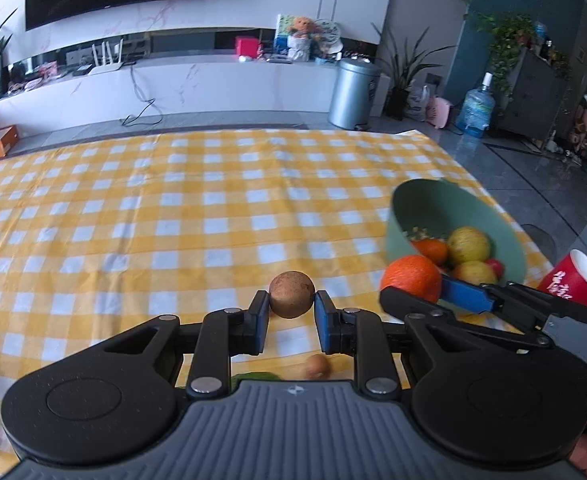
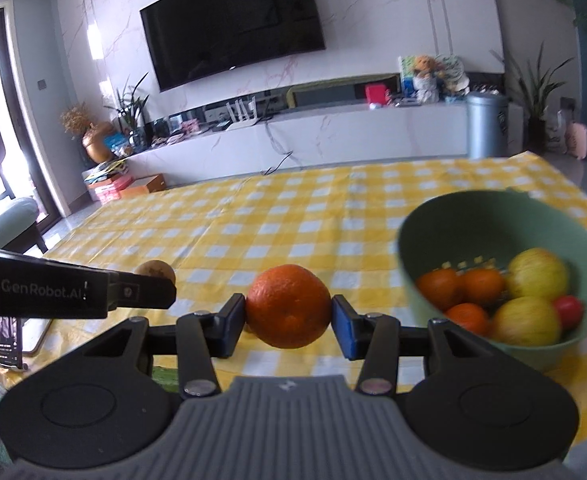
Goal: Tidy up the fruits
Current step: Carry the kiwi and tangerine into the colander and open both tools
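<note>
Now your left gripper (image 1: 291, 312) clamps one brown fruit (image 1: 291, 294), right gripper (image 2: 289, 316) clamps one orange (image 2: 288, 306); green bowl (image 2: 421, 220) at 2 o'clock holds maybe six fruits.

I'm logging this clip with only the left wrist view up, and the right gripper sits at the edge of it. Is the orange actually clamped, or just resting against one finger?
Observer: Clamped. In the right wrist view the orange sits between both pads of the right gripper, clear of the cloth.
Operator: My view cuts the bowl off behind that orange. What's in it?
Observer: The green bowl holds three small oranges, two yellow-green apples and a small red fruit.
Operator: Anything left of my gripper that I'm missing?
Observer: A phone-like device stands at the table's near left edge, beside the left gripper, which is shut on the brown round fruit.
</note>
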Tool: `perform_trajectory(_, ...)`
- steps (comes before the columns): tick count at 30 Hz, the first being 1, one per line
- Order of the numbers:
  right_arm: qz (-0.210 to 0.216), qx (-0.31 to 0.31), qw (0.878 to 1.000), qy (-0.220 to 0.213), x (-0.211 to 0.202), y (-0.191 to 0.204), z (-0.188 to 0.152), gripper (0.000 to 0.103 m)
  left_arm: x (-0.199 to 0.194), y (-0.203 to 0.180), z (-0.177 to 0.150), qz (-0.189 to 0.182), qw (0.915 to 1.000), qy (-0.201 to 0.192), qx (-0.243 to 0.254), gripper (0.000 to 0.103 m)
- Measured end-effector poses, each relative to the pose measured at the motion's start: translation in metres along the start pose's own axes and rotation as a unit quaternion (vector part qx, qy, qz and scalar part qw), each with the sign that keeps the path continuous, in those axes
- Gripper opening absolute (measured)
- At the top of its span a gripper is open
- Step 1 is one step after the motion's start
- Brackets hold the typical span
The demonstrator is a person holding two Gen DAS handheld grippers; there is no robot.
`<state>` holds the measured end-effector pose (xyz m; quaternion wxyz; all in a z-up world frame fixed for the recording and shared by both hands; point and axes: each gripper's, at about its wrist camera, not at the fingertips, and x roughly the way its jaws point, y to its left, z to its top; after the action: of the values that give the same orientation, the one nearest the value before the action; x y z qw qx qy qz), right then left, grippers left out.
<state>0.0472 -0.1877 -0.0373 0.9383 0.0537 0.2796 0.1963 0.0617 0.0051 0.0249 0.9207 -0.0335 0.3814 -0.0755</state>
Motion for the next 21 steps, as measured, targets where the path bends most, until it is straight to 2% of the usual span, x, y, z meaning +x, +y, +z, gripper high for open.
perform_trajectory(7, -0.044, 0.007, 0.999, -0.032, -0.036, -0.028, 0.015, 0.044, -0.001, -0.033, 0.008, -0.025, 0.9993, -0.009, 0.024, 0.026)
perform_trajectory(13, -0.088, -0.010, 0.995, -0.050, -0.056, -0.051, 0.029, 0.044, 0.009, -0.057, 0.022, -0.050, 0.9980, -0.010, 0.036, 0.027)
perform_trajectory(21, -0.149, -0.007, 0.988, -0.026, -0.048, -0.090, 0.044, 0.044, 0.034, -0.089, 0.040, -0.074, 0.9957, -0.005, 0.055, 0.027)
